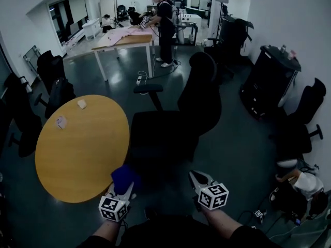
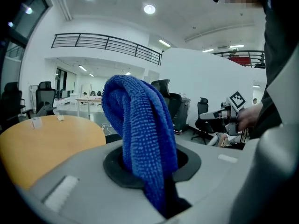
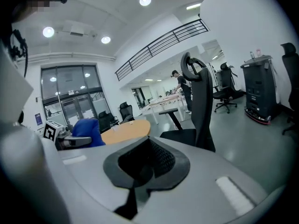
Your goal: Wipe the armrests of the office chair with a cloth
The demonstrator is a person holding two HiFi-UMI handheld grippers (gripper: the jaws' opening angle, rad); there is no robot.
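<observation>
A black office chair (image 1: 170, 133) stands just in front of me, its backrest (image 1: 204, 94) to the right. One armrest (image 1: 148, 88) juts out on its far left side. My left gripper (image 1: 125, 187) is shut on a blue cloth (image 1: 124, 176), held low in front of the seat's near left corner. In the left gripper view the cloth (image 2: 138, 134) bulges up out of the jaws. My right gripper (image 1: 196, 177) hangs shut and empty near the seat's near right corner. The right gripper view shows the chair (image 3: 201, 106) and the armrest (image 3: 168, 111) ahead.
A round yellow table (image 1: 77, 149) with two small items stands close to the chair's left. More black chairs (image 1: 51, 81) line the left and right (image 1: 302, 123) sides. A dark cabinet (image 1: 271, 79) is at the right. A person (image 1: 164, 27) works at a far table.
</observation>
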